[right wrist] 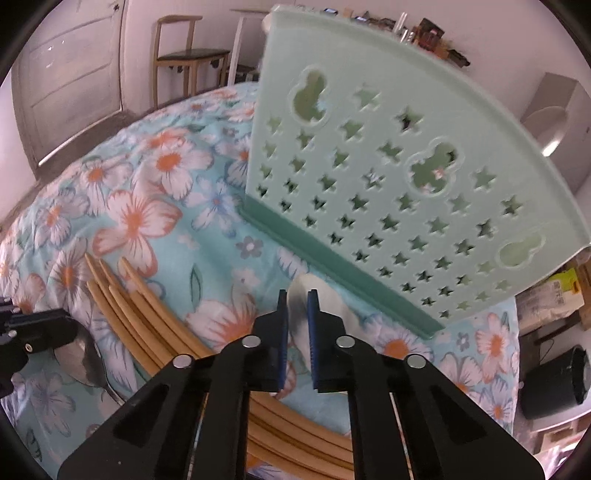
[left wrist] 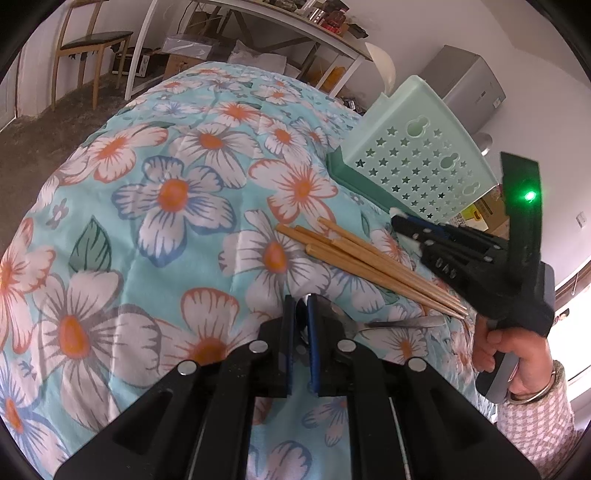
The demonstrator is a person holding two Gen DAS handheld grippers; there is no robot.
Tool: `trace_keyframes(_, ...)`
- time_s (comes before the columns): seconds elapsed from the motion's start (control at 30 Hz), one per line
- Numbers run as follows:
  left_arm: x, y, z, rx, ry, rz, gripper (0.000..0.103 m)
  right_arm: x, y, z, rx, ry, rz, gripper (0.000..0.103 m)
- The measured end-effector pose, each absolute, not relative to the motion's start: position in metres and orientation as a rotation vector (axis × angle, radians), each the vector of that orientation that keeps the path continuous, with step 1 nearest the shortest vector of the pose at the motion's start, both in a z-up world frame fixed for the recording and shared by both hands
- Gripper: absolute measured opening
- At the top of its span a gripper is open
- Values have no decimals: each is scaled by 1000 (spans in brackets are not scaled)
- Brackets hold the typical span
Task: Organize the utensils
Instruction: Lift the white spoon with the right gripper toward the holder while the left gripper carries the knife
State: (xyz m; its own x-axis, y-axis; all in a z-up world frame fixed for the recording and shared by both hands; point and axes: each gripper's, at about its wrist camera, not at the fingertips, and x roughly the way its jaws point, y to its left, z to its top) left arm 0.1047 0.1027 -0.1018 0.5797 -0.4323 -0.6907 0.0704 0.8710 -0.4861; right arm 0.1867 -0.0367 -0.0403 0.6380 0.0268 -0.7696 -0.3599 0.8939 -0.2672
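Observation:
On the floral cloth [left wrist: 173, 192] my left gripper [left wrist: 301, 300] is shut on the bowl of a metal spoon [left wrist: 402, 324], whose handle sticks out to the right. Several wooden chopsticks [left wrist: 369, 264] lie just beyond it in a loose bundle. Right of them my right gripper [left wrist: 398, 218] reaches toward the foot of a mint green perforated basket [left wrist: 417, 155]. From its own wrist camera, the right gripper [right wrist: 297, 294] is shut on a white spoon [right wrist: 300, 314], close in front of the basket [right wrist: 388, 155]. The chopsticks [right wrist: 147, 317] and the left gripper [right wrist: 62, 326] with the metal spoon [right wrist: 79, 354] lie to its left.
A hand in a checked sleeve [left wrist: 532, 417] holds the right gripper's handle. Behind the cloth stand a wooden chair [left wrist: 88, 40], a white table [left wrist: 258, 18] and a grey cabinet [left wrist: 469, 77]. Boxes [right wrist: 550, 295] and a black round object [right wrist: 554, 380] sit to the right.

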Motion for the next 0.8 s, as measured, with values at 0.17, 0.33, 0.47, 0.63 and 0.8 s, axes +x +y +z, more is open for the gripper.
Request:
trace_keyframes(0.17, 104, 102, -102, -437, 906, -300, 8, 183, -56, -9, -326, 802, 259, 2)
trace_keyframes(0.33, 102, 102, -102, -441, 899, -293, 7, 169, -79, 25, -233, 751, 298, 1)
trace_keyframes(0.47, 99, 100, -99, -432, 884, -286, 6, 148, -101, 47, -129, 706, 330, 1)
trace_keyframes(0.63, 91, 99, -81, -395, 819, -300, 3, 126, -121, 71, -40, 638, 360, 1)
trace_keyframes(0.8, 81, 94, -56, -348, 746, -323, 2, 110, -140, 90, 49, 573, 375, 1)
